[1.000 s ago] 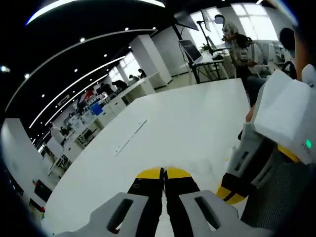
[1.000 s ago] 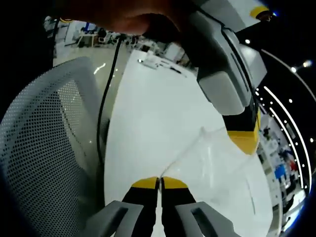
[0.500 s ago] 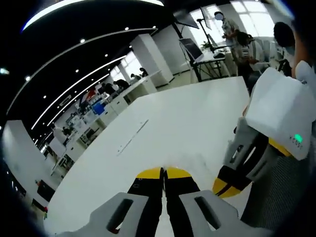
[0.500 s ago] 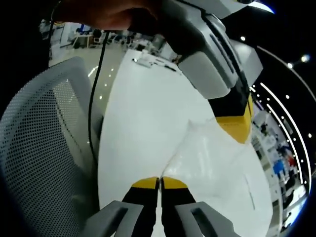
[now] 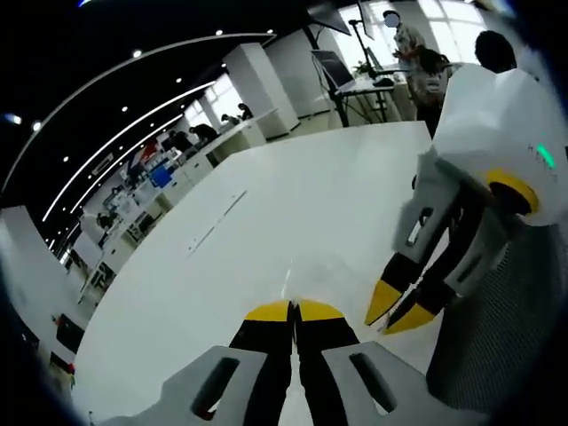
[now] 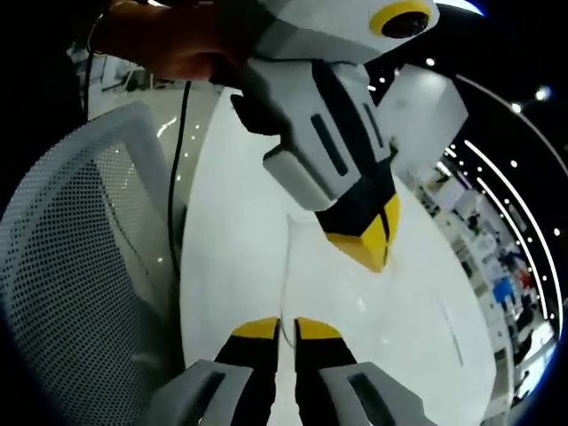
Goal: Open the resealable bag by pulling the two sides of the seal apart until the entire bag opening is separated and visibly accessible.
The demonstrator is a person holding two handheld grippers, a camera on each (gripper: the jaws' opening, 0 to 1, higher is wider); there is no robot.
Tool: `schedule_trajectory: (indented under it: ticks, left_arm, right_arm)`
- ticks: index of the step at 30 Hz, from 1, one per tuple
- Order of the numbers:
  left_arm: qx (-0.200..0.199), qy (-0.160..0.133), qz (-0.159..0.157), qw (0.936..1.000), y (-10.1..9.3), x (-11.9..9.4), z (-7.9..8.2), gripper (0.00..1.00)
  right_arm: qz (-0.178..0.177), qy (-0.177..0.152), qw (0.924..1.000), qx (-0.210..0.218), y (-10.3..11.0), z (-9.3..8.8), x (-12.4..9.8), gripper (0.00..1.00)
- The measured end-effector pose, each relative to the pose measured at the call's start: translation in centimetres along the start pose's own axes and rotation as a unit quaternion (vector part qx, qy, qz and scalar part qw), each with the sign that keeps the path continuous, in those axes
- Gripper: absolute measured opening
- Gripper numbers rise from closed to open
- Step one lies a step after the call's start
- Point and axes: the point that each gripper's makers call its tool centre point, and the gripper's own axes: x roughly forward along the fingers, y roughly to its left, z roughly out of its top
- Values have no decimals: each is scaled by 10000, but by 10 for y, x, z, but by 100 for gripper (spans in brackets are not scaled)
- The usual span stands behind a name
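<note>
Between both hand-held grippers' [image 6: 277, 330] closed tips, thin clear bag [image 6: 286, 266] edge.

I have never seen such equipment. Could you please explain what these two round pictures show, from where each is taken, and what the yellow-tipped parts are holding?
A person holds one hand-held gripper in each hand; there is no robot arm. Each gripper carries a camera that looks along its own two yellow-tipped jaws.

In the left gripper view, the left gripper rises from the bottom, jaws together; the right gripper enters from the right. In the right gripper view, the right gripper's own jaws are at the bottom, and the left gripper comes down from the top, held by a hand.

Below is a white table beside a mesh chair. The clear resealable bag is very faint; each gripper seems to pinch one side of its seal, but I cannot confirm this.
</note>
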Motion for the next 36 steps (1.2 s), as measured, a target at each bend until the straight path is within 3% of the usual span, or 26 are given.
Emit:
schedule_trajectory:
  ticks: [11, 21, 29, 34, 36]
  left_arm:
    - [-15, 222, -88, 9997, -4, 9, -14, 0]
    - [-147, 397, -60, 9991, -3, 21, -26, 0]
    - [-289, 456, 38, 9985, 9, 35, -31, 0]
    - [-424, 460, 176, 9979, 22, 44, -30, 0]
    - [-451, 457, 224, 9977, 28, 48, -29, 0]
  right_arm:
    - [-161, -41, 9992, 358, 0, -1, -17, 7]
    - [-596, 224, 9921, 1077, -10, -32, -47, 14]
    - [-992, 282, 9762, 1905, -19, -54, -77, 19]
    - [-1263, 233, 9577, 2576, -17, -67, -99, 26]
    - [-1316, 259, 9542, 2675, -14, -73, -104, 30]
